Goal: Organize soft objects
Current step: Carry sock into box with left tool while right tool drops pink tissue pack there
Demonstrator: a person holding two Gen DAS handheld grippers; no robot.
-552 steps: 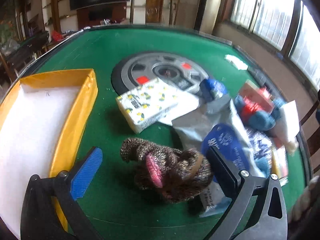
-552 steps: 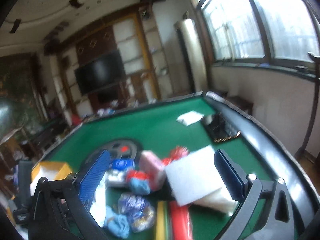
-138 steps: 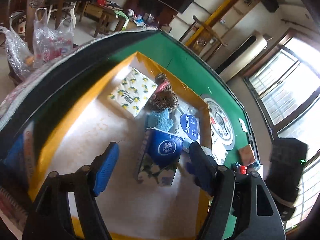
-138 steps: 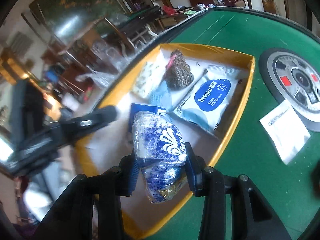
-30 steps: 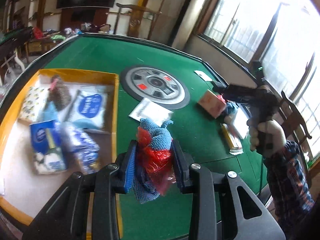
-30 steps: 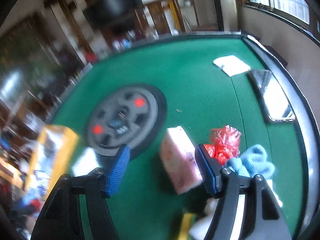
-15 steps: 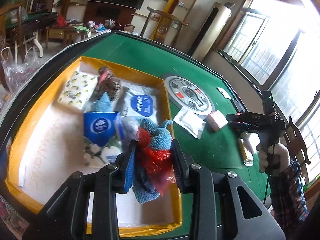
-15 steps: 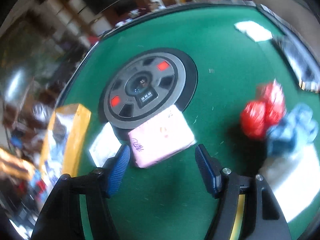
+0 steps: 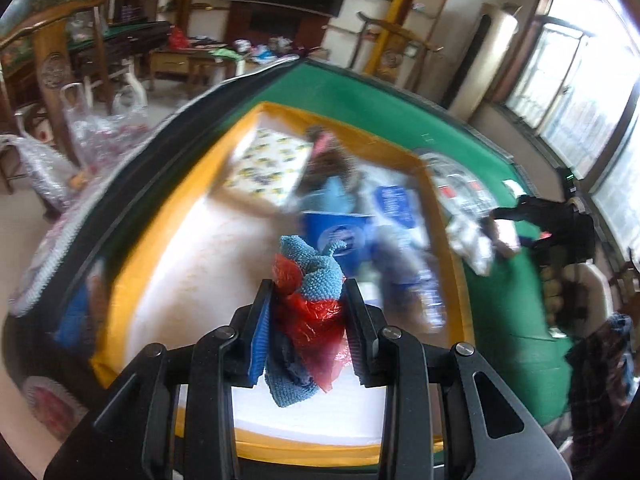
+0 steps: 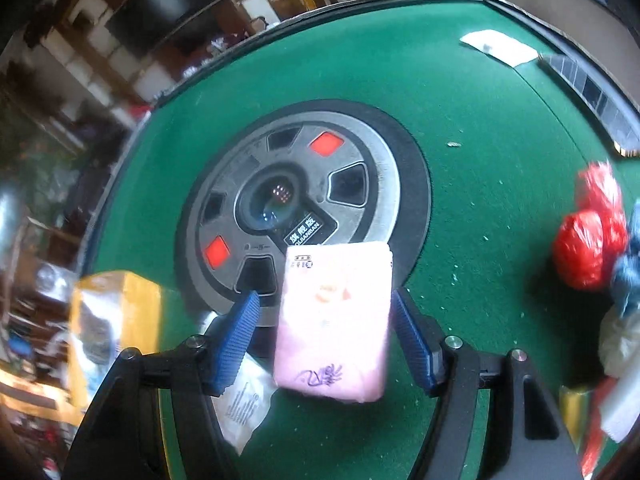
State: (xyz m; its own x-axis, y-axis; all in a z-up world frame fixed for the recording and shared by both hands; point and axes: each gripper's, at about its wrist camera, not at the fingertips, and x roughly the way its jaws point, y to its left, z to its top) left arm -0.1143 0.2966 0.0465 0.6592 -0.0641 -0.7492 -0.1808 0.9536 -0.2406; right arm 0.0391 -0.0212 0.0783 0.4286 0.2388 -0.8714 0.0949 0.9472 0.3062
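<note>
My left gripper (image 9: 309,286) is shut on a bundle of blue knit cloth and red plastic (image 9: 316,280). It hangs above the white floor of the yellow-rimmed tray (image 9: 132,280). Blurred in the tray lie a yellow-patterned tissue pack (image 9: 268,168), a brown knit piece (image 9: 328,160) and blue packs (image 9: 340,236). My right gripper (image 10: 324,300) stands open over the green table, straddling a pink tissue pack (image 10: 336,320). A gap shows at the left pad; the right pad is close to the pack's edge.
A grey disc (image 10: 304,184) is set in the table behind the pink pack. A white leaflet (image 10: 244,404) lies at its left. Red bags (image 10: 588,240) and blue cloth (image 10: 628,276) sit right. A plaid sleeve (image 9: 600,360) shows right of the tray.
The left gripper carried its bundle from over the green felt to over the tray. The right gripper swung and sank until the pink pack lay between its fingers.
</note>
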